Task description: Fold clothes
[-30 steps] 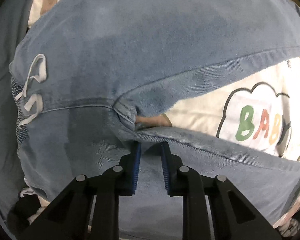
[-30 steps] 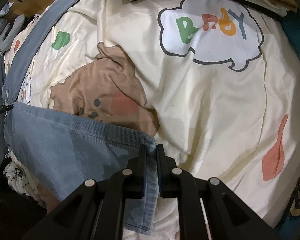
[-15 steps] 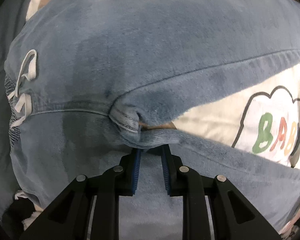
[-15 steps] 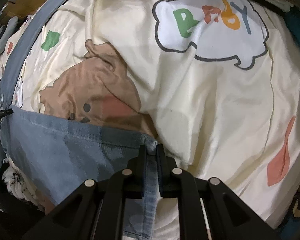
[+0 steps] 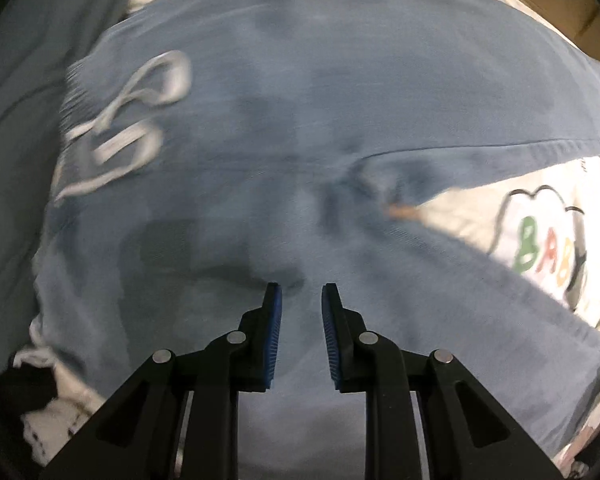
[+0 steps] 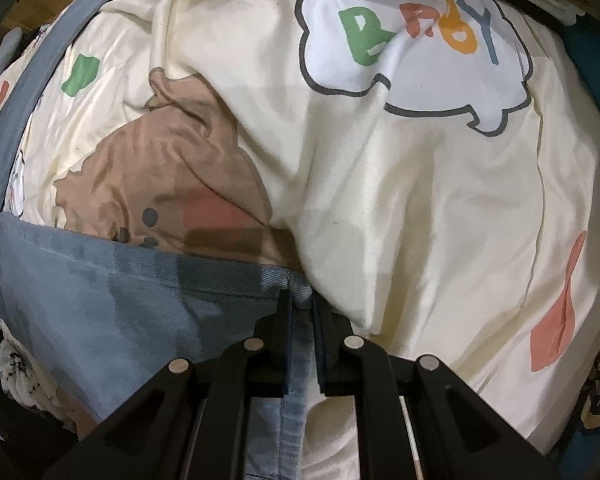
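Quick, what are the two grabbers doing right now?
Left gripper: open, nothing between its pads, above the blue denim shorts.
Right gripper: shut on the shorts' hem corner.

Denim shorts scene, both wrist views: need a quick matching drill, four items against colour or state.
Items:
1. left tongs
2. right tongs
3. drawstring
4. BABY cloud print

States:
A. white, lying on the denim near the waistband
B. clamped on the denim shorts' leg hem corner
C. on the cream quilt, coloured letters
D. jaws apart, nothing between the blue pads

Pairs: 1-D, 2-B, 3-A, 4-C
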A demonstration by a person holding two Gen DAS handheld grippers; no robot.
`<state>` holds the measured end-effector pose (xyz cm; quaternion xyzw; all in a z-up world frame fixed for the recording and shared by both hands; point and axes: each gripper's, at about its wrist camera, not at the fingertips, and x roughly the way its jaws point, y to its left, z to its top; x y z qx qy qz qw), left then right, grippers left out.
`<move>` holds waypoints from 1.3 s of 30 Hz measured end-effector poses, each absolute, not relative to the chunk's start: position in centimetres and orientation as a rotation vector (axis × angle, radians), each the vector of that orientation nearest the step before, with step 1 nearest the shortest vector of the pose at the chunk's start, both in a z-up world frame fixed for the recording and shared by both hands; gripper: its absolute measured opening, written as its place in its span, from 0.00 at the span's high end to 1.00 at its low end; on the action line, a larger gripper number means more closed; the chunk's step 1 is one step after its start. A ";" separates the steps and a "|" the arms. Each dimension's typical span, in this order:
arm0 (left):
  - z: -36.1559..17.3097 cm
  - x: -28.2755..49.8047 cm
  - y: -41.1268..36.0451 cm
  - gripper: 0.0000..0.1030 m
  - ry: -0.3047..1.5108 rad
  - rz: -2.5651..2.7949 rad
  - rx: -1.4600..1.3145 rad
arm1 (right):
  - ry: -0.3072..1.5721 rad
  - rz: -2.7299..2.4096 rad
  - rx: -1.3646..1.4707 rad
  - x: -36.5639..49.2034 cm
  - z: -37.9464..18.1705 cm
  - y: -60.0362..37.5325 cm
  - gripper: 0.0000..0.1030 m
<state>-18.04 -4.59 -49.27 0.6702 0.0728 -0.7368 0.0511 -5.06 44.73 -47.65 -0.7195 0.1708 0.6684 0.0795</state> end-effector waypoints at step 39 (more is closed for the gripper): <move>-49.2 -12.7 -21.5 0.77 0.718 -1.787 1.677 | 0.465 2.029 -2.362 -3.7 -47.7 42.4 0.84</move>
